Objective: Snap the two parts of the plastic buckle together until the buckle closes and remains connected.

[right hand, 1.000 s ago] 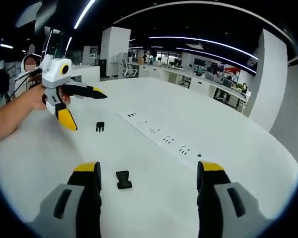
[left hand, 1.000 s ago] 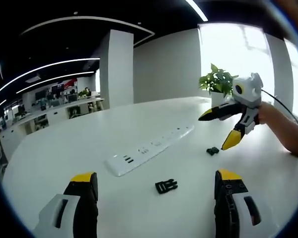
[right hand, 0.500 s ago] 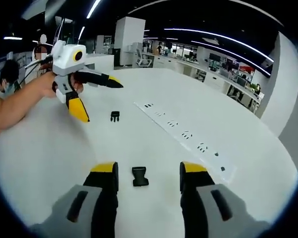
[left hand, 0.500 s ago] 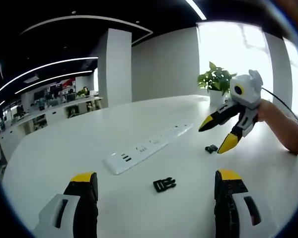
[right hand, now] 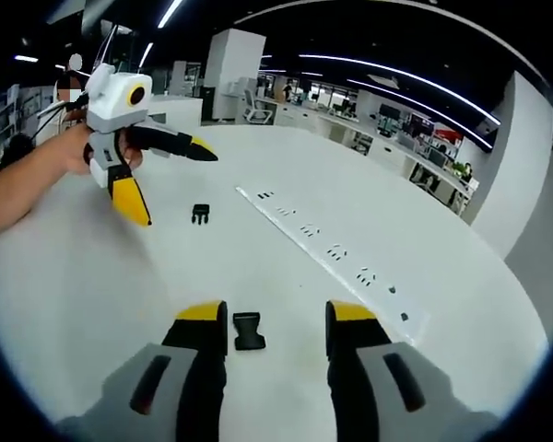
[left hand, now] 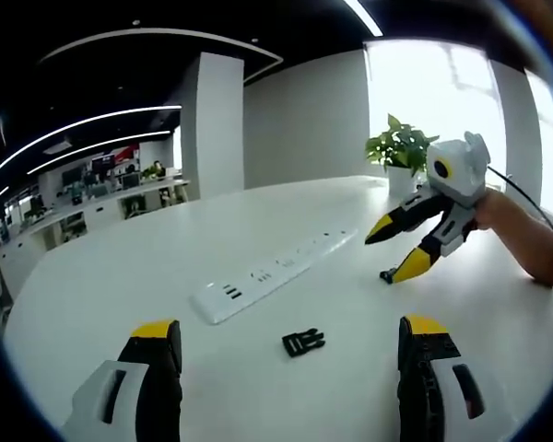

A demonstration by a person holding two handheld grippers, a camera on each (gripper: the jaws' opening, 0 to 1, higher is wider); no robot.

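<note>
Buckle halves: I see two black pieces lying well apart on the white table (left hand: 120, 276), not yet joined.
Pronged half (left hand: 302, 343): near my left gripper (left hand: 290, 343), ahead between its jaws.
Socket half (right hand: 249, 331): framed between my right gripper's (right hand: 275, 327) jaws, presumably lined up for a pinch.
Left tongs: spread wide, holding nothing.
Right tongs: parted around the socket half, not gripping it.
Power strip (left hand: 276, 273): farther back, clear of both pieces.
</note>
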